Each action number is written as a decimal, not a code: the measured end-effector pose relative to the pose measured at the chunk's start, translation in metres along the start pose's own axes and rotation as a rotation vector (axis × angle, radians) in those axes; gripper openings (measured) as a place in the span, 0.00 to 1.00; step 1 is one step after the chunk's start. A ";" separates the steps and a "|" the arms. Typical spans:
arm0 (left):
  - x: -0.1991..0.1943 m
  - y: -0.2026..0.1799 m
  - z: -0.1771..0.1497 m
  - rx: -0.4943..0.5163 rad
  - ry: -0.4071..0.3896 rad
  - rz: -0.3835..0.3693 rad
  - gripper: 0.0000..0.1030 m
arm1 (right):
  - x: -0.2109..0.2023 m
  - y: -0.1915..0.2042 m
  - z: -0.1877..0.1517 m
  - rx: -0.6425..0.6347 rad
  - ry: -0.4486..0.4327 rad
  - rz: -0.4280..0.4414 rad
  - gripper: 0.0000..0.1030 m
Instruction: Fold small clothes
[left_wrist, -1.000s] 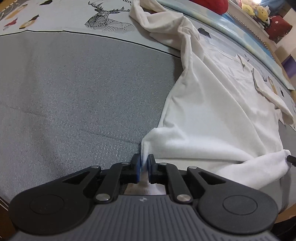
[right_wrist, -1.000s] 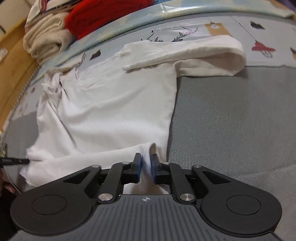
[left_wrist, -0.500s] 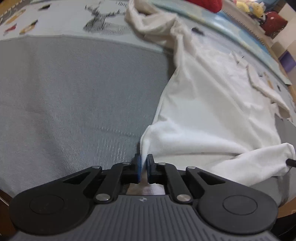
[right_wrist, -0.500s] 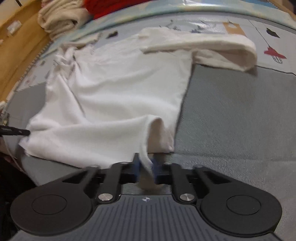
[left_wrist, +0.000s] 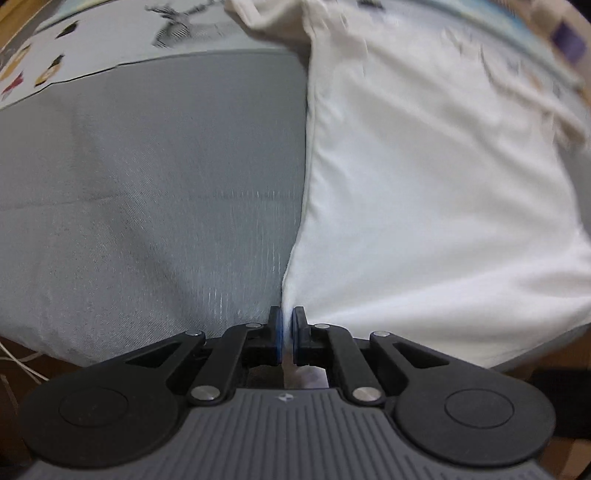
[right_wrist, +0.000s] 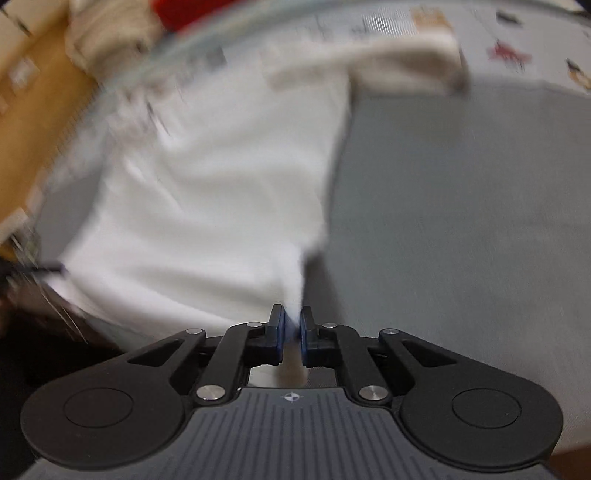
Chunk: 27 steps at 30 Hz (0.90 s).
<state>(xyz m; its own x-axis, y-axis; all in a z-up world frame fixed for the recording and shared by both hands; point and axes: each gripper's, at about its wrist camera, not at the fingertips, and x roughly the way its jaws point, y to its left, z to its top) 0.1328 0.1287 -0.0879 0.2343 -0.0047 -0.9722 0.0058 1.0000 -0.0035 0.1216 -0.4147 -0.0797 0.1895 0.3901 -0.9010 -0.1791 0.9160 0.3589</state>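
1. The left gripper (left_wrist: 287, 316) was closed on a corner of the white garment (left_wrist: 424, 184); its two blue-lined fingers (left_wrist: 276, 326) stood almost together, with a thin fold of cloth pinched between them.
2. The right gripper (right_wrist: 291, 317) was also clamped on the white garment (right_wrist: 207, 192), at another corner of the same lower edge, and the cloth rose from its narrow gap to a small peak.
3. The garment was spread over the grey surface (left_wrist: 155, 177), with its lower edge drawn toward both grippers.
4. In the left wrist view, the garment filled the right half of the picture and the grey surface filled the left half.
5. In the right wrist view it was the opposite: the garment lay to the left and the grey surface (right_wrist: 461, 206) to the right.
6. A folded sleeve (right_wrist: 388, 62) lay at the far end of the garment, on a pale printed cloth (right_wrist: 517, 40) with small figures.
7. The printed cloth (left_wrist: 92, 55) showed also at the far left in the left wrist view.
8. Both pictures were blurred, so finer details of the far background could not be told.
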 end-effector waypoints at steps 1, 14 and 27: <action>0.003 0.000 0.001 0.002 0.005 0.009 0.05 | 0.005 0.003 -0.003 -0.025 0.029 -0.015 0.08; -0.009 0.019 0.012 -0.166 -0.055 -0.050 0.06 | -0.010 -0.005 0.008 0.034 -0.107 -0.016 0.06; 0.004 -0.008 0.003 0.002 0.027 -0.122 0.05 | 0.024 0.019 0.002 -0.098 0.071 -0.056 0.20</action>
<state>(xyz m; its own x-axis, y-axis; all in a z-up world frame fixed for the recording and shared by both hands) 0.1368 0.1206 -0.0907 0.2058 -0.1261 -0.9704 0.0343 0.9920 -0.1216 0.1247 -0.3882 -0.0940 0.1336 0.3282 -0.9351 -0.2648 0.9211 0.2854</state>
